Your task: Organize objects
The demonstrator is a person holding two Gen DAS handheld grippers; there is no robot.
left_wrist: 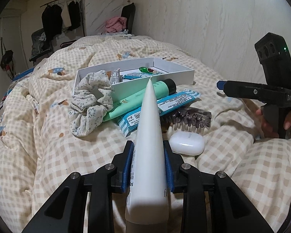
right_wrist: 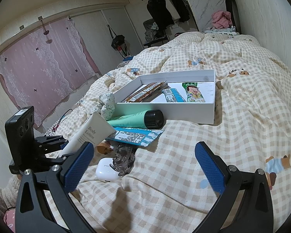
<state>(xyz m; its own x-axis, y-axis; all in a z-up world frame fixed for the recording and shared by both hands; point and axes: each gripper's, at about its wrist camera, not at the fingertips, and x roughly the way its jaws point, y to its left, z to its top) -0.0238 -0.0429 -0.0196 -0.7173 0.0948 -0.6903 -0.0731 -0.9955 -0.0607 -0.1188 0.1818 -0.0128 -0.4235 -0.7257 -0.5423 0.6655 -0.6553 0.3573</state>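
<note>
Centre of the frame, the left gripper [left_wrist: 149,165] clamps a soft, squeezable white lotion tube [left_wrist: 148,136] mid-body, while the right gripper [right_wrist: 143,167] gapes empty.

- The right hand-held gripper [right_wrist: 143,167] has its blue pads spread wide over the checked bed cover [right_wrist: 232,120], nothing between them.
- At left, the left hand-held gripper [right_wrist: 63,148] clamps a white Body Lotion tube [right_wrist: 91,132].
- A white box [right_wrist: 211,112] on the bed holds snack bars [right_wrist: 145,93] and packets.
- Just in front of it lie a green tube [right_wrist: 137,119], a blue packet [right_wrist: 133,136], a scrunchie [right_wrist: 107,104], a dark hair claw [right_wrist: 124,159] and a white earbud case [right_wrist: 106,171].
</note>
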